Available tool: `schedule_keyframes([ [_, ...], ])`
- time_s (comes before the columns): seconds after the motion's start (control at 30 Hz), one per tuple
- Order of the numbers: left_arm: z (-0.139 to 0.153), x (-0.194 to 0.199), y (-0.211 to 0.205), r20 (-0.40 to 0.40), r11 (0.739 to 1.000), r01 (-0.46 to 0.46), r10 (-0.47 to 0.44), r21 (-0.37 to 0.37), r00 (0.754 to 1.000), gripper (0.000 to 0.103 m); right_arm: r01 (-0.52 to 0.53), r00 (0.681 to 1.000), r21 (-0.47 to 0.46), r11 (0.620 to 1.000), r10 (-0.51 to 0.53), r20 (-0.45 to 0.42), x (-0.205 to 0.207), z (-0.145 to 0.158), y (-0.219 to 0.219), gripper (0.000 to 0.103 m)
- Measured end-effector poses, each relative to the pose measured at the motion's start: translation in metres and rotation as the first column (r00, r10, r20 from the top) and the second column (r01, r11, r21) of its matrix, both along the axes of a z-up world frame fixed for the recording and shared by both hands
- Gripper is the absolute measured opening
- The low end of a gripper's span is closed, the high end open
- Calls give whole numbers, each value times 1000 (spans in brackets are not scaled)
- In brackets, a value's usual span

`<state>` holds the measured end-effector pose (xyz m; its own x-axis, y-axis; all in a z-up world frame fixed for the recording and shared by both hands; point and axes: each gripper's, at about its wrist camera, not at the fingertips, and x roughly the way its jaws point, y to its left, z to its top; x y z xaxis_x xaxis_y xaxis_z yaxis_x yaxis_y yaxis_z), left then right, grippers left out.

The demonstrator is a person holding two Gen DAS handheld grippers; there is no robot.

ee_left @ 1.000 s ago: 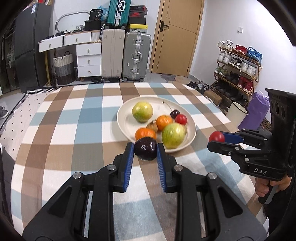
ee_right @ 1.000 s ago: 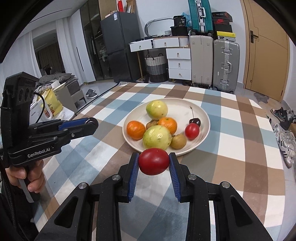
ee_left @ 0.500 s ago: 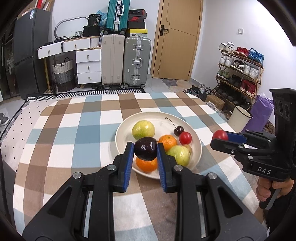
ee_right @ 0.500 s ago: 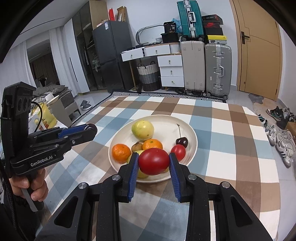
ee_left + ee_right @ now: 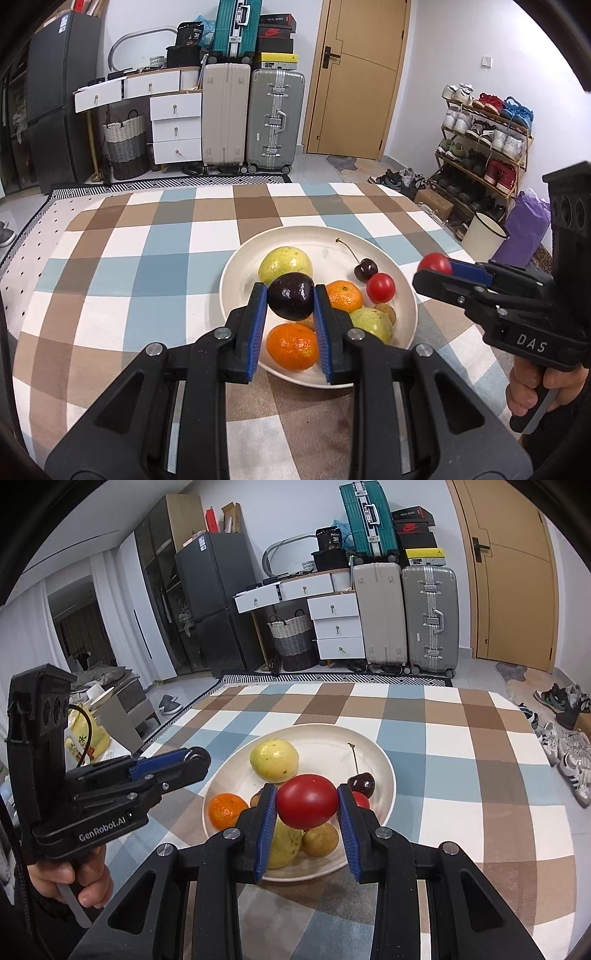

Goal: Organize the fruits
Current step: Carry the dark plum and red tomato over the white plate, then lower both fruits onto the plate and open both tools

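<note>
My left gripper [image 5: 290, 301] is shut on a dark purple plum [image 5: 290, 301] and holds it above the near side of the white plate [image 5: 369, 238]. My right gripper [image 5: 307, 801] is shut on a red tomato [image 5: 307, 801] above the plate [image 5: 373, 746]. The plate holds green guavas [image 5: 284, 260], oranges [image 5: 292, 346], a small red tomato [image 5: 381, 288], a dark cherry [image 5: 365, 268] and a small brown fruit [image 5: 320, 840]. The right gripper [image 5: 434, 264] shows at the right of the left wrist view, and the left gripper [image 5: 195, 757] at the left of the right wrist view.
The plate sits on a checked tablecloth [image 5: 147, 258]. Beyond the table stand suitcases [image 5: 275, 122], white drawers [image 5: 175, 129], a door [image 5: 354, 74], a shoe rack [image 5: 484, 147] and a fridge [image 5: 210, 602].
Both grippers have risen and moved forward with their fruit, from the plate's near edge to above the fruit on it. The plate now sits lower and closer in both views.
</note>
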<state>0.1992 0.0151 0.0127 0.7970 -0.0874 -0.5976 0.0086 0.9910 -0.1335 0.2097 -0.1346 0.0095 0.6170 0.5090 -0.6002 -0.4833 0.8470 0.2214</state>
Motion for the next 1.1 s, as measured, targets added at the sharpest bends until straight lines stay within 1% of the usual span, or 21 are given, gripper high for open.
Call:
schedule_keyframes([
  [0.43, -19, 16, -8, -1, 1000, -2, 2, 17, 1000, 22, 38, 999, 9, 999, -38, -15, 16, -22, 0, 33],
  [0.63, -22, 18, -9, -3, 1000, 3, -3, 13, 1000, 22, 53, 998, 28, 998, -52, -38, 23, -28, -2, 33],
  [0.87, -24, 22, -11, -10, 1000, 2, -2, 13, 1000, 22, 63, 997, 43, 997, -61, -42, 25, -32, -1, 33],
  [1.1, -26, 24, -19, -13, 999, 12, -12, 34, 1000, 22, 64, 997, 44, 997, -62, -48, 30, -36, 4, 33],
])
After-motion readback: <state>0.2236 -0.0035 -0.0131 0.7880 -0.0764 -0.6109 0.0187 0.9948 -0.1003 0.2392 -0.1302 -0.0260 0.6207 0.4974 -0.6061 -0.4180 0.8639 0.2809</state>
